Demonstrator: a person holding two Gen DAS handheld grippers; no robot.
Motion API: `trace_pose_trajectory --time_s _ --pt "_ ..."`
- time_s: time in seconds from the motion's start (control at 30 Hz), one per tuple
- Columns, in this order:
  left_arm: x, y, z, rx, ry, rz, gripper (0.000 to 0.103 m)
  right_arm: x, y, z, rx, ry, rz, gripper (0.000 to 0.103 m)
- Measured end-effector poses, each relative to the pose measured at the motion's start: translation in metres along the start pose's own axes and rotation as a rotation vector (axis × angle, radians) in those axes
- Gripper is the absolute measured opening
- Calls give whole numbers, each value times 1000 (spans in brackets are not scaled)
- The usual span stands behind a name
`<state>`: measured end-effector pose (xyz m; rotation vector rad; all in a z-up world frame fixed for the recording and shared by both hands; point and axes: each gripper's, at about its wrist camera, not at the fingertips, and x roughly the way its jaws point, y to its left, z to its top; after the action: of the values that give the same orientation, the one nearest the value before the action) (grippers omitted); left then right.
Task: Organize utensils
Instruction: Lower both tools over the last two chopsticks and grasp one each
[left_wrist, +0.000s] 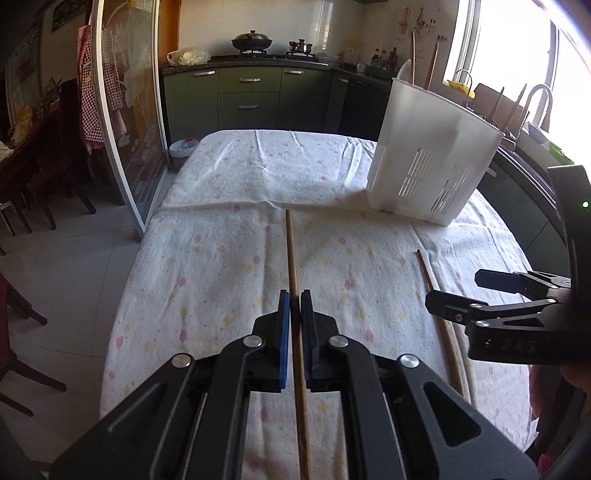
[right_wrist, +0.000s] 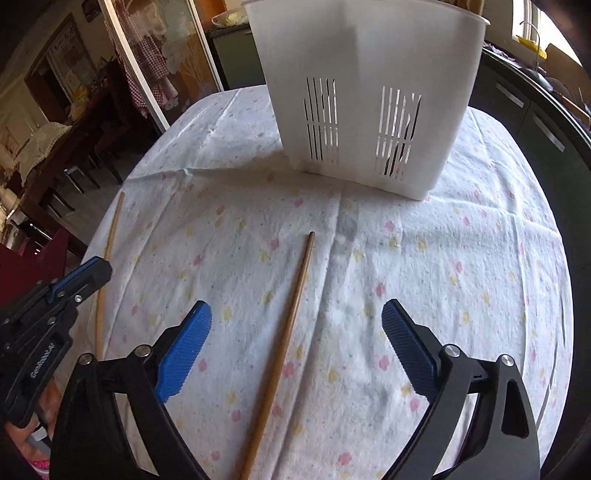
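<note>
My left gripper (left_wrist: 294, 295) is shut on a long wooden chopstick (left_wrist: 290, 243), which runs straight ahead between the blue pads, above the flowered cloth (left_wrist: 221, 258). A second wooden chopstick (left_wrist: 424, 271) lies flat on the cloth to the right. My right gripper (right_wrist: 295, 314) hovers open over that lying chopstick (right_wrist: 295, 302), pads wide apart on either side and touching nothing. A white slotted utensil holder (right_wrist: 369, 92) stands upright at the far right of the table (left_wrist: 432, 155). In the right wrist view the left gripper (right_wrist: 98, 267) shows at the left edge with its held chopstick (right_wrist: 112, 229).
A table edge falls away on the left towards a tiled floor, dark chairs (left_wrist: 44, 206) and a glass sliding door (left_wrist: 125, 122). Green kitchen cabinets (left_wrist: 251, 96) with a wok on the stove stand behind. A counter with a tap (left_wrist: 535, 99) runs along the right.
</note>
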<state>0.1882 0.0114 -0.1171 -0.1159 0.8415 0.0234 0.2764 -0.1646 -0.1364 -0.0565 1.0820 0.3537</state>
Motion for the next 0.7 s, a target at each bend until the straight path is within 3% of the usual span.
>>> trace_pose_trajectory --time_s 0.13,0.27,0.33,0.47,0.6,0.7 --pt "-1 5 1 -2 2 -6 6 21 7 -2 -4 68 -19 75" --pt "1 2 0 0 7 -14 6 24 17 -5 -31 58 -85 70" --pt "2 2 -1 2 13 -16 6 23 22 -6 -43 53 -79 63" --pt "0 1 -1 7 10 -10 6 22 25 -8 -45 53 -71 57" --pt "-5 0 -1 11 -1 -3 6 16 16 -8 -27 43 -85 26" --pt "-7 -2 0 19 -2 -4 6 15 11 -7 -32 46 -79 16"
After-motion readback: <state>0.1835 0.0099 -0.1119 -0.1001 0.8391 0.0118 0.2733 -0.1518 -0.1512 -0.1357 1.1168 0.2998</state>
